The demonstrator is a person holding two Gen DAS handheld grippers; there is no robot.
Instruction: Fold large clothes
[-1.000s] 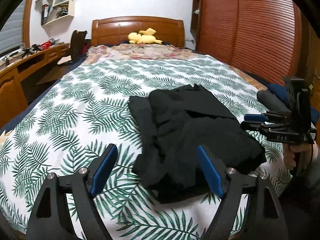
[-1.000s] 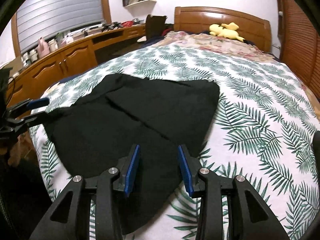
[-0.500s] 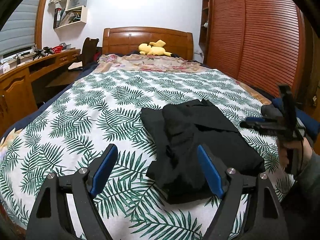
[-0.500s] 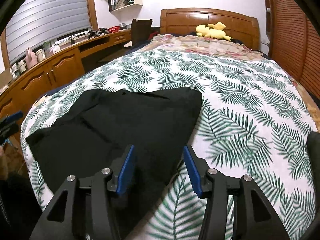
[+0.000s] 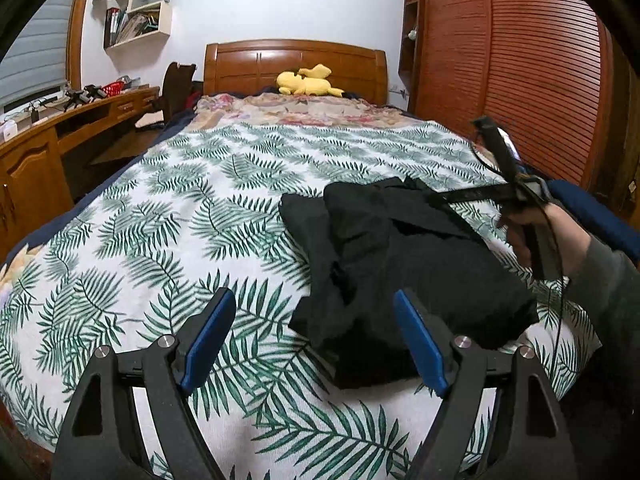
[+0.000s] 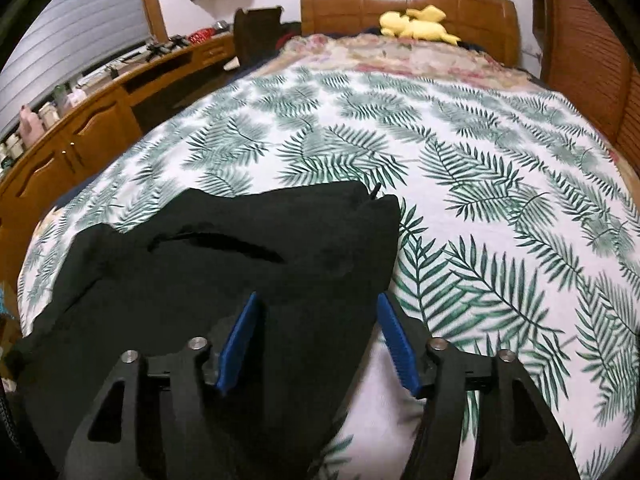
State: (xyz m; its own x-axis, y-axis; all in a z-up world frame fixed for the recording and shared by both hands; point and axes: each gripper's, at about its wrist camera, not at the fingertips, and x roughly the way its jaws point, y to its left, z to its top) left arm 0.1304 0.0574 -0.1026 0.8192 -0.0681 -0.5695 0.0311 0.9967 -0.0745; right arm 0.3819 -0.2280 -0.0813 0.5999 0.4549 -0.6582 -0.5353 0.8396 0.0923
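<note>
the folded black cloth garment (image 6: 224,272) lies under the right gripper (image 6: 316,340), just opened, empty; left gripper (image 5: 316,340) gapes nearby.

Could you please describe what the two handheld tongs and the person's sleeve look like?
Both the left tongs and right tongs have black triangular-cutout arms, silver pivot bolts and blue pads. A thin black cable hangs by the person's grey sleeve.
</note>
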